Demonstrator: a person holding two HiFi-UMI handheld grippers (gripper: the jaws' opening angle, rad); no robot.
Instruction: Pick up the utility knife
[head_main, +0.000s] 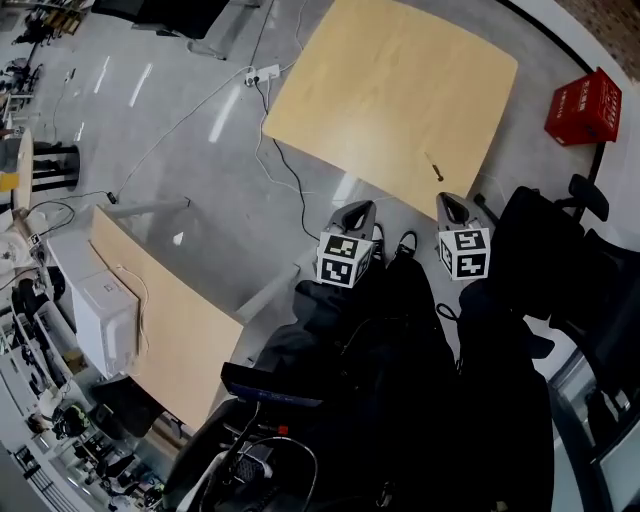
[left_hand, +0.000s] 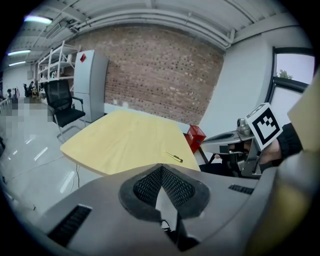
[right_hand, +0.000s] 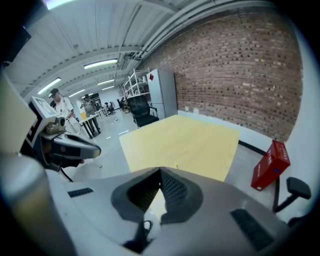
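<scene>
The utility knife (head_main: 435, 170), thin and yellow-and-dark, lies near the near edge of the light wooden table (head_main: 390, 80). It shows in the left gripper view as a small sliver (left_hand: 174, 157) at the table's right edge. Both grippers hang side by side off the table, over the floor and short of its edge. My left gripper (head_main: 358, 208) (left_hand: 161, 170) is shut with nothing in it. My right gripper (head_main: 450, 201) (right_hand: 160, 172) is shut and empty too, and the knife lies just ahead of it.
A red crate (head_main: 583, 108) (left_hand: 195, 136) (right_hand: 269, 165) stands on the floor right of the table. Black office chairs (head_main: 585, 200) (left_hand: 62, 102) stand nearby. A second wooden table (head_main: 160, 310) with a white box (head_main: 105, 320) is at the left. Cables and a power strip (head_main: 262, 73) cross the floor.
</scene>
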